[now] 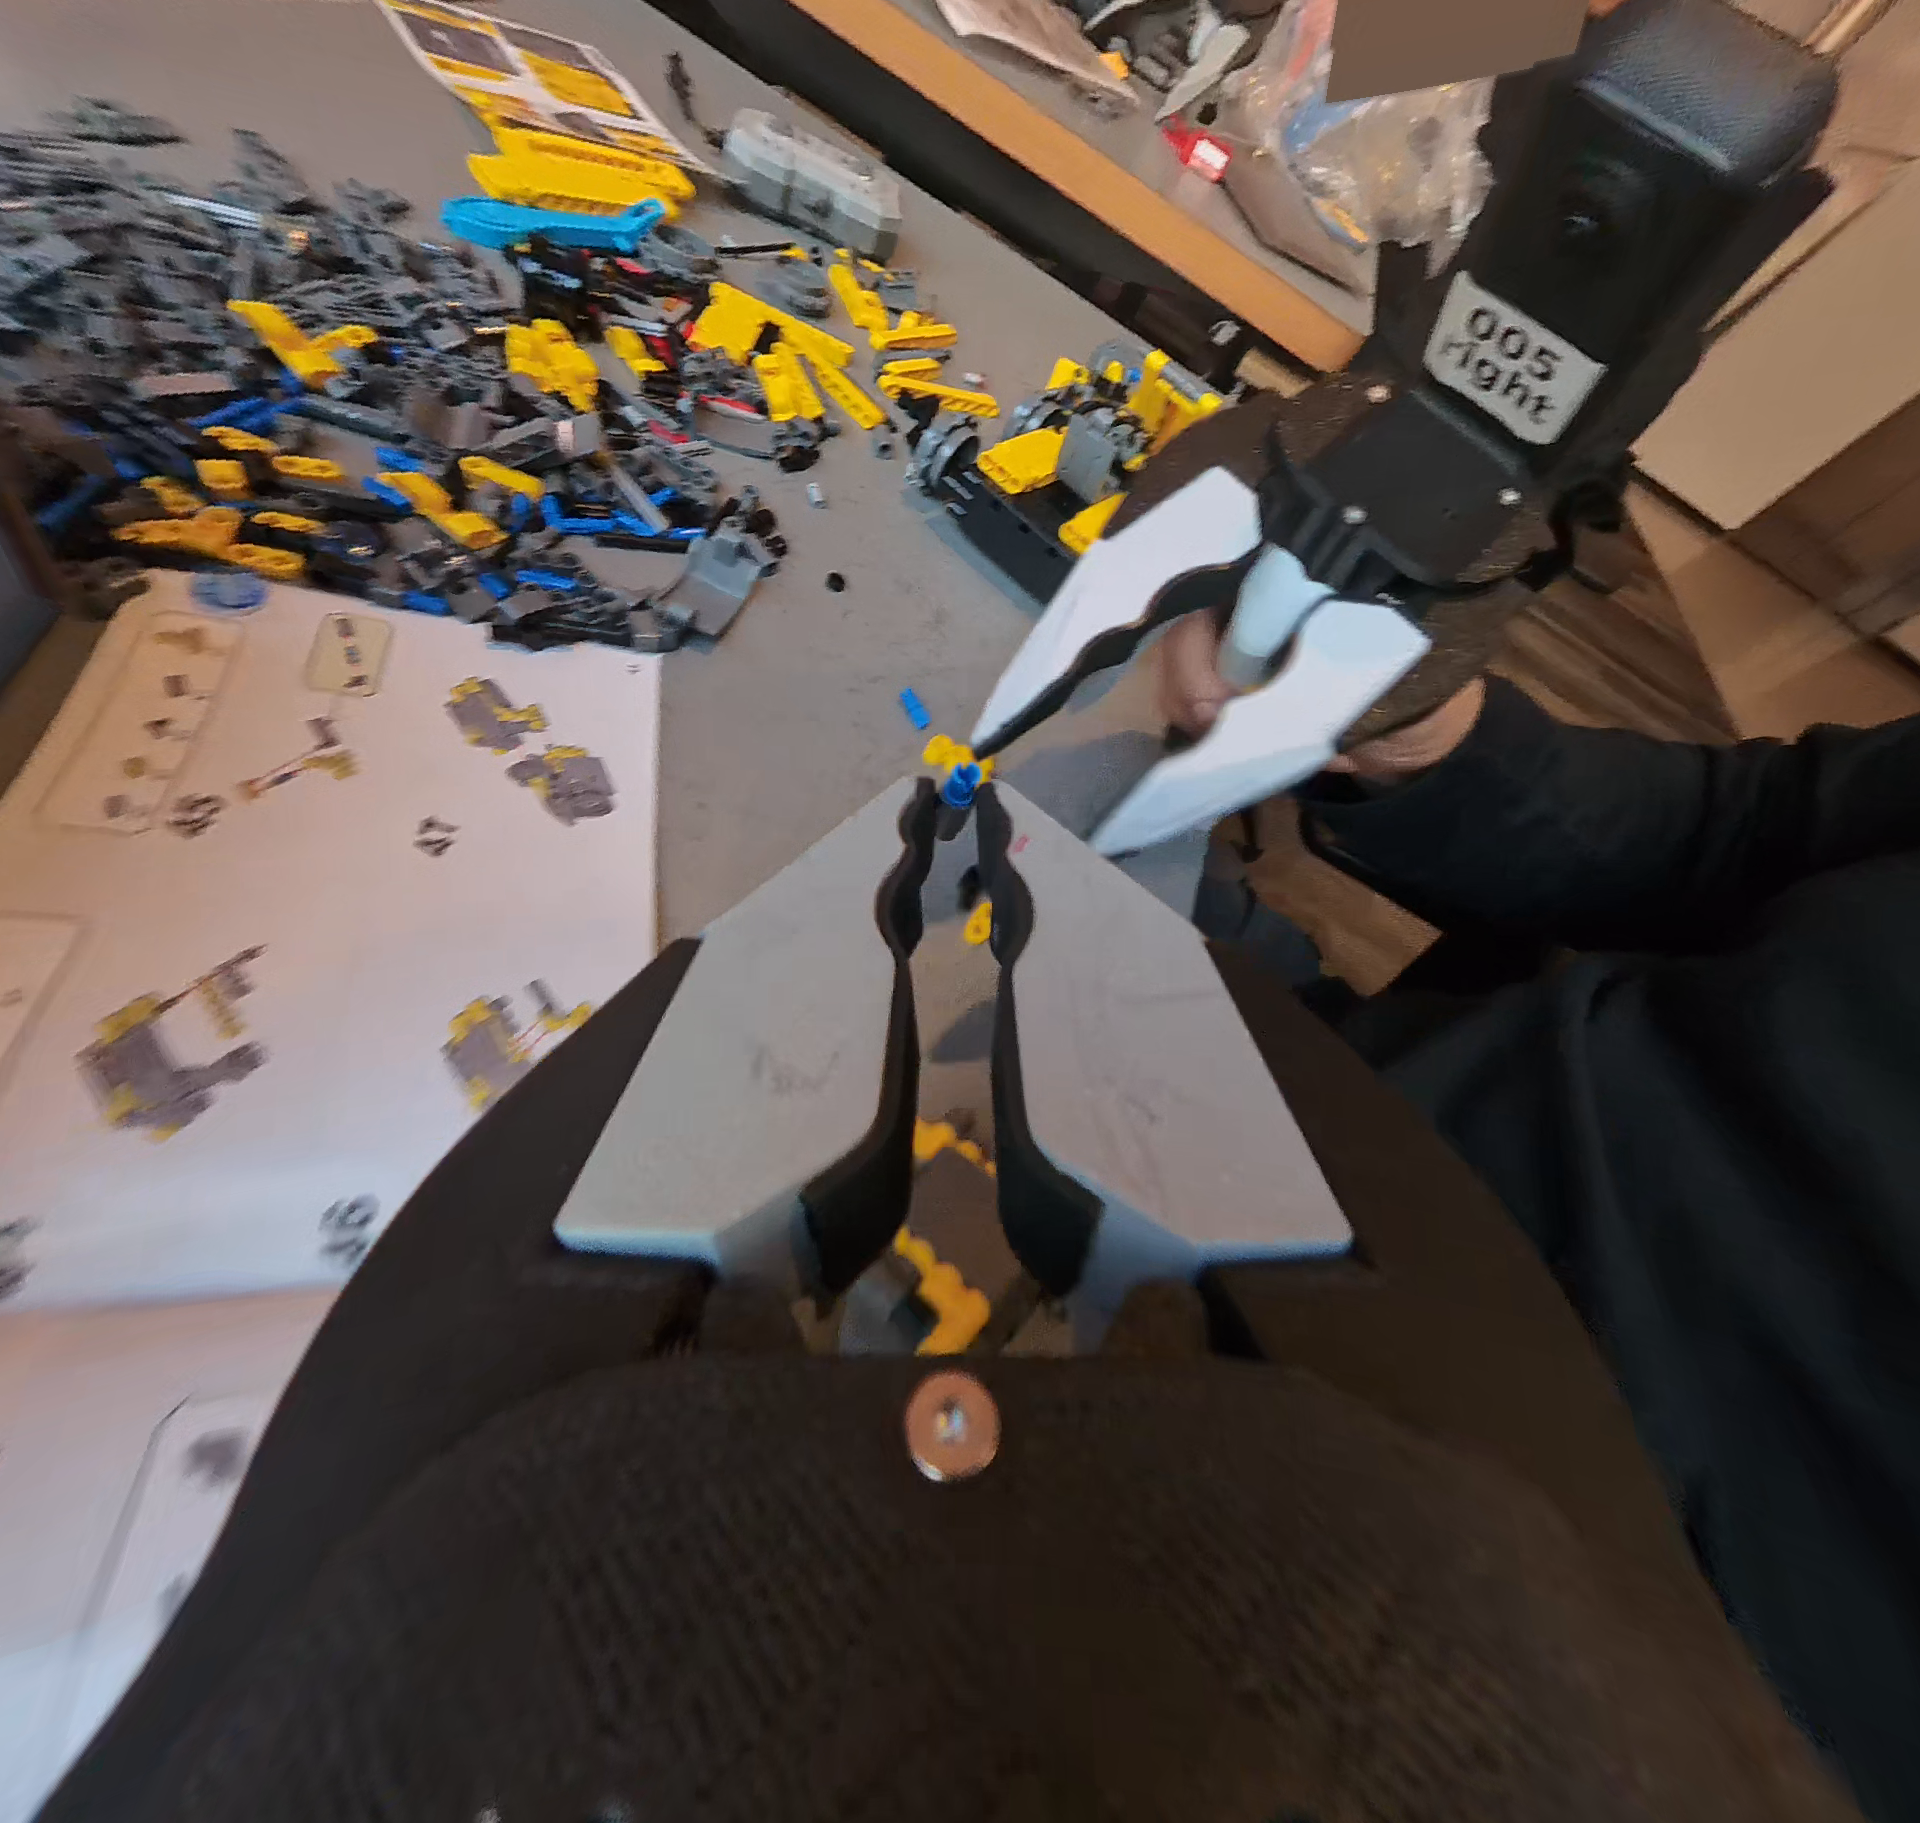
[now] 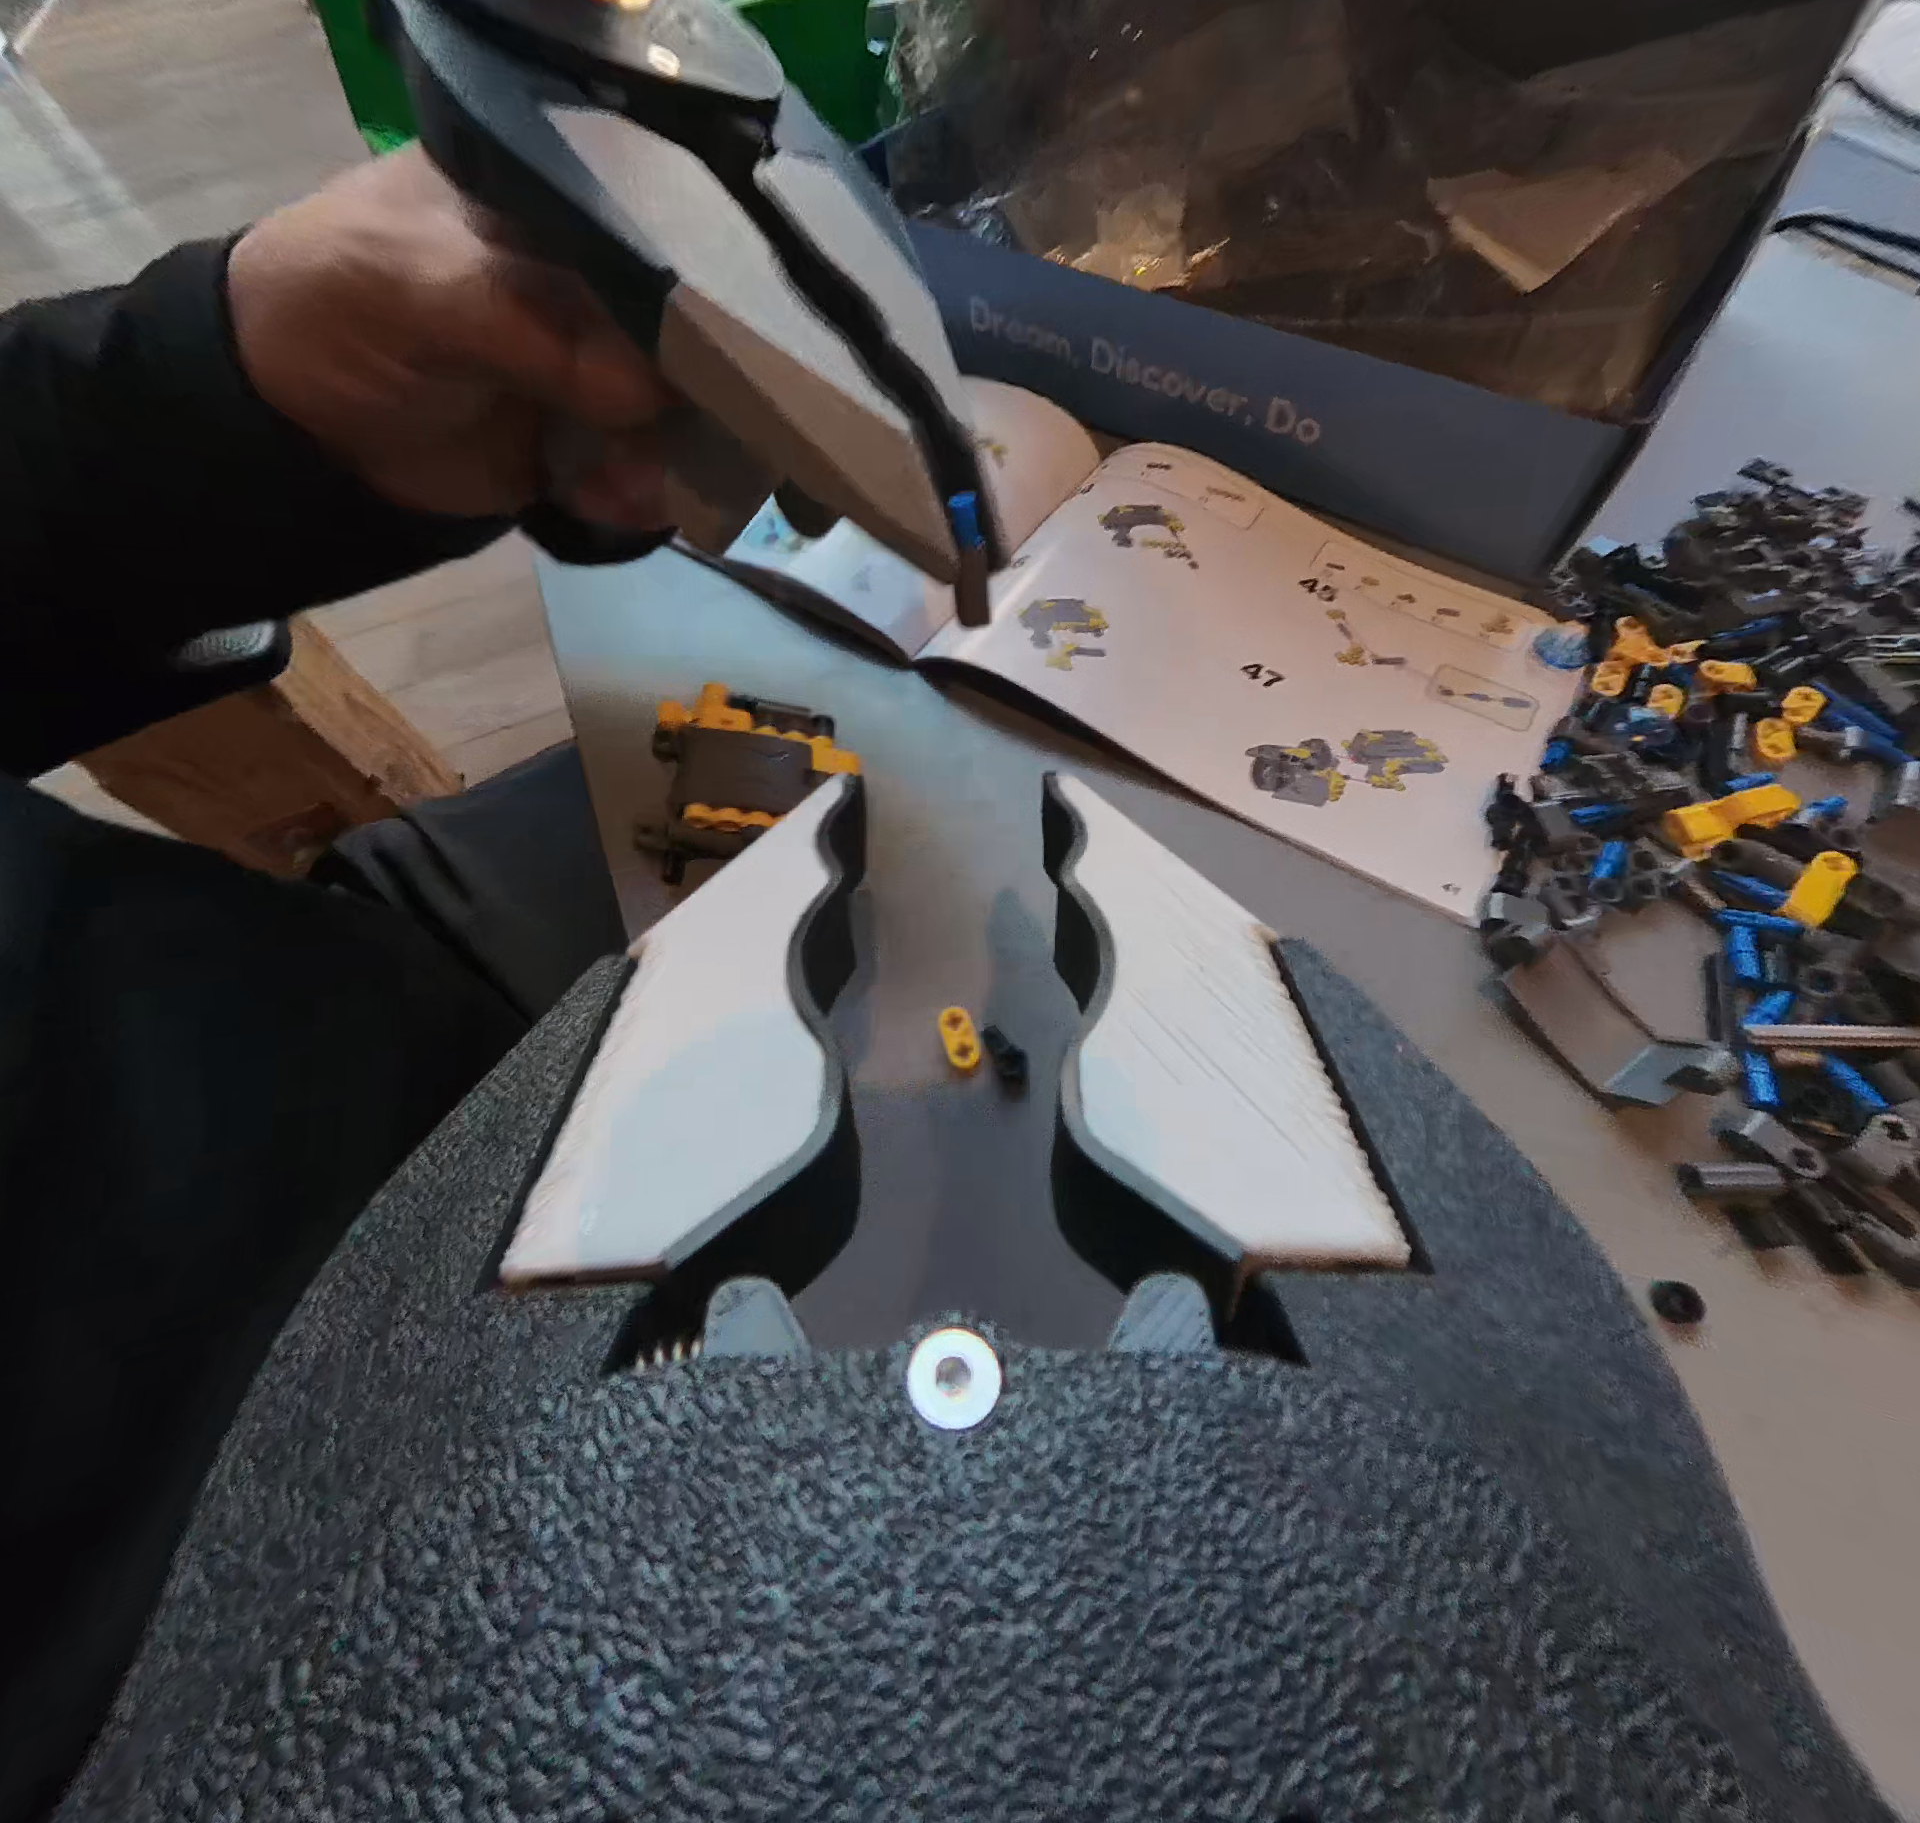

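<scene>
Left gripper (image 1: 954,797) is clamped on a small blue peg (image 2: 964,516), jaws nearly together, peg standing roughly upright with its dark lower end poking down past the fingertips. In the left wrist view a small yellow piece (image 1: 951,753) sits at the peg's far end, just by the right gripper's tips. That view shows the right gripper closed, while the right wrist view shows the right gripper (image 2: 951,812) with jaws well apart and empty; going with its own view. On the grey tabletop (image 2: 935,734) between its fingers lie a yellow two-hole link (image 2: 960,1039) and a tiny black connector (image 2: 1006,1052), just beside each other, link's long axis running roughly along the fingers. Right gripper is nearer to both. A yellow-and-grey sub-assembly (image 2: 743,765) sits near the front edge; the open instruction booklet (image 2: 1247,651) lies beyond; the loose parts pile (image 2: 1714,838) crowds the right side. Open room is only the bare strip between them.
</scene>
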